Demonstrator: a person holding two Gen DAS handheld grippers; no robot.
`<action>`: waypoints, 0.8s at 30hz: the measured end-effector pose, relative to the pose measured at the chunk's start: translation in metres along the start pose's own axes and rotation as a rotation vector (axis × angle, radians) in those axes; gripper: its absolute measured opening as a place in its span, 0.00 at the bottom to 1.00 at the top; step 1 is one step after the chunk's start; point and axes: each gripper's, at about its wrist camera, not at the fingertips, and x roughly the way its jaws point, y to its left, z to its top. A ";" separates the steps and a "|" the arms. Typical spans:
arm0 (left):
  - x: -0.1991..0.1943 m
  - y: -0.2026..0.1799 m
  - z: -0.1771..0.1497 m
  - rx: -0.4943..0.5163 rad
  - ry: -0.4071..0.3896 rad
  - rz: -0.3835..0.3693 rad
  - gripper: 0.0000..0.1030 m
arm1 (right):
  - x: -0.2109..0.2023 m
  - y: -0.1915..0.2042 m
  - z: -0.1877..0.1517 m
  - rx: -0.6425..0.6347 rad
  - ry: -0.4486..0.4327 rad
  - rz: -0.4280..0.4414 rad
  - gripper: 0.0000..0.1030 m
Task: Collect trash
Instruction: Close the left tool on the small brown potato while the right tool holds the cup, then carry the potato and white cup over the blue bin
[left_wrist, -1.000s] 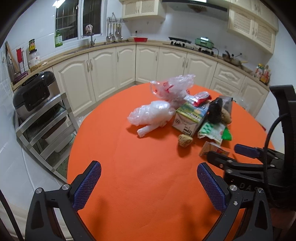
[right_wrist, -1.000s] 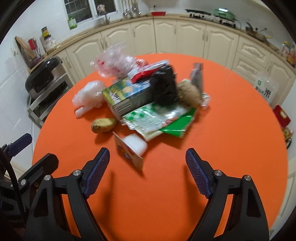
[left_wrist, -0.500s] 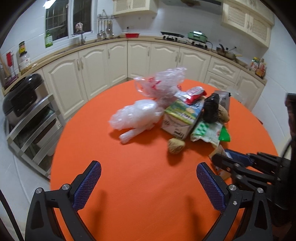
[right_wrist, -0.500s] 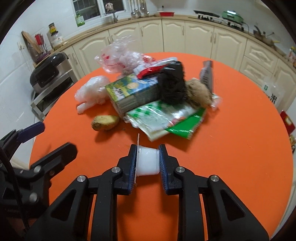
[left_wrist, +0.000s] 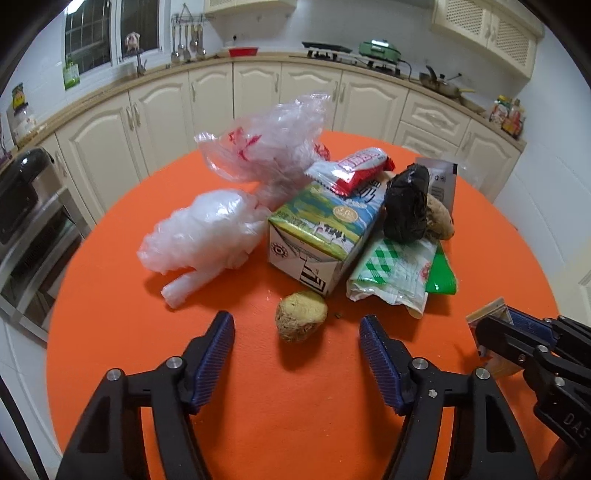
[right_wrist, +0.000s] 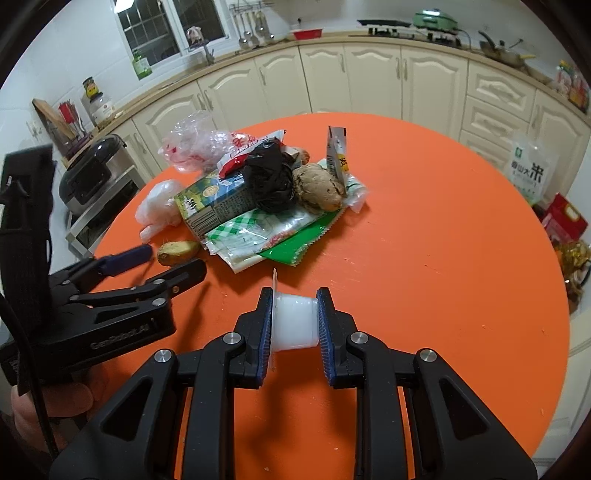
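Note:
A pile of trash lies on the round orange table (left_wrist: 122, 332): a milk carton (left_wrist: 325, 236), a clear plastic bag (left_wrist: 207, 232), a black bag (left_wrist: 406, 206), a green checked wrapper (left_wrist: 395, 273) and a small ginger piece (left_wrist: 301, 314). My left gripper (left_wrist: 297, 350) is open, its fingers on either side of the ginger piece, just short of it. My right gripper (right_wrist: 294, 325) is shut on a small white plastic cup (right_wrist: 295, 323) with a foil lid, held above the table. The right gripper also shows at the right edge of the left wrist view (left_wrist: 517, 332).
A second ginger root (right_wrist: 317, 186) and a standing foil pouch (right_wrist: 338, 151) sit in the pile. Cream kitchen cabinets (left_wrist: 258, 92) ring the table. A steel rack with a black cooker (left_wrist: 22, 206) stands left. A rice bag (right_wrist: 528, 170) stands on the floor right.
My left gripper has moved forward to the ginger piece and its fingers have narrowed. My right gripper closed on the white cup and has lifted it back from the pile.

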 end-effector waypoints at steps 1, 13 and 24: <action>0.001 0.001 0.000 0.000 0.000 -0.007 0.53 | 0.000 0.000 0.000 0.003 -0.003 0.001 0.21; -0.010 0.022 -0.015 -0.022 -0.047 -0.071 0.21 | -0.016 -0.008 -0.009 0.034 -0.027 0.009 0.21; -0.068 -0.032 -0.033 0.058 -0.163 -0.139 0.21 | -0.082 -0.036 -0.022 0.084 -0.135 0.014 0.21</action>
